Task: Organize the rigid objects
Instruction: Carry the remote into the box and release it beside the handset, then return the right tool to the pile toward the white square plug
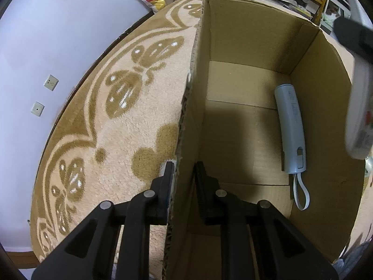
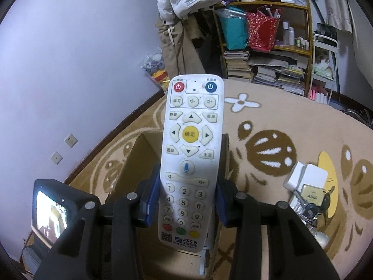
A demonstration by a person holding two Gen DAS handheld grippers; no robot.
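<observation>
An open cardboard box point(image 1: 244, 35) stands on a beige patterned rug point(image 1: 130, 128). My left gripper point(image 1: 184, 170) is shut on the box's left wall, one finger outside and one inside. A grey-blue handheld device with a wrist strap point(image 1: 291, 130) lies on the box floor by the right wall. My right gripper point(image 2: 190, 177) is shut on a white remote control point(image 2: 191, 140), blue pads pressing its two long sides, buttons facing the camera. The remote point(image 1: 359, 107) hangs blurred above the box's right side. The box point(image 2: 139, 154) shows below and behind the remote.
On the rug to the right lie a white charger block point(image 2: 307, 177), a bunch of keys point(image 2: 312, 203) and a yellow disc point(image 2: 331, 177). Shelves with books and bags point(image 2: 263, 53) line the back. The wall with two sockets point(image 2: 70, 140) runs along the rug's left edge.
</observation>
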